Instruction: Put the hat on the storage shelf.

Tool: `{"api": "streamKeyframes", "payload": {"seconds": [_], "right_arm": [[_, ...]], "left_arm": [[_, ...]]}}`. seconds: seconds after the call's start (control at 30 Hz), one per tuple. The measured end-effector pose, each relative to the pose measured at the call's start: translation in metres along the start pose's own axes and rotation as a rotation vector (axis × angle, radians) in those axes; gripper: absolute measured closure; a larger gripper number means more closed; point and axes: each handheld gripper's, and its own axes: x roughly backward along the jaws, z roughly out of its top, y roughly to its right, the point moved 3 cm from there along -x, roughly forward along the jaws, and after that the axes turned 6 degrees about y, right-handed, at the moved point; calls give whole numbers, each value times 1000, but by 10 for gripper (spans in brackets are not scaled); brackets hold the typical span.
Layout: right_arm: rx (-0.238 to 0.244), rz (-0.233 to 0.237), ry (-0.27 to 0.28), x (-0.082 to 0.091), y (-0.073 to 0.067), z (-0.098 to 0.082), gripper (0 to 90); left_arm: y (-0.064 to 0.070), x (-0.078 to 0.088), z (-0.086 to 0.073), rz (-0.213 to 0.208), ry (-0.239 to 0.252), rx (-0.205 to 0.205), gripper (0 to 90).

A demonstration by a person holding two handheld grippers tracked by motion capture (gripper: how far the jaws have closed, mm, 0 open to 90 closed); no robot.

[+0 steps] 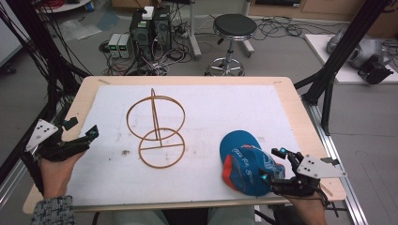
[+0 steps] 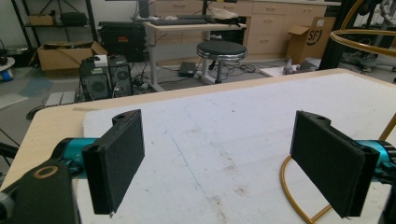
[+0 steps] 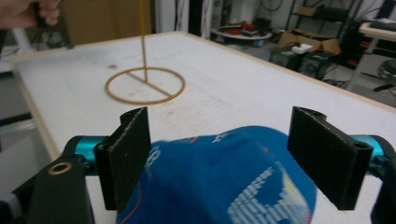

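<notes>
Blue cap (image 1: 244,161) with white lettering, red trim, between right gripper (image 1: 273,165) fingers

Black round stool (image 1: 233,28) on chrome base, top centre of high view. Two dark PC towers (image 1: 151,29) left of it, w/ two small grey boxes (image 1: 119,44) beside them & tangled cables (image 1: 281,28) over grey floor. Grey machine (image 1: 361,51) upper right. White mat (image 1: 225,108) covers most of wooden table (image 1: 291,93), scuffed in spots. Left gripper view: cardboard box (image 2: 306,39) marked SF upper right, desk (image 2: 196,24) top centre.
</notes>
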Motion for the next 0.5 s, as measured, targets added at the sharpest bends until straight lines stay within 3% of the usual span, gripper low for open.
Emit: {"api": "streamKeyframes", "payload": {"seconds": [0.07,0.2,0.5], "right_arm": [[22,35,-18,-2,-4,-3,275],[47,61,-51,-6,-9,-9,375],[38,56,-84,-8,-7,-11,524]], "left_arm": [[0,0,0,-1,1,0,179],[0,0,0,-2,1,0,179],[-2,2,0,2,1,1,179]]}}
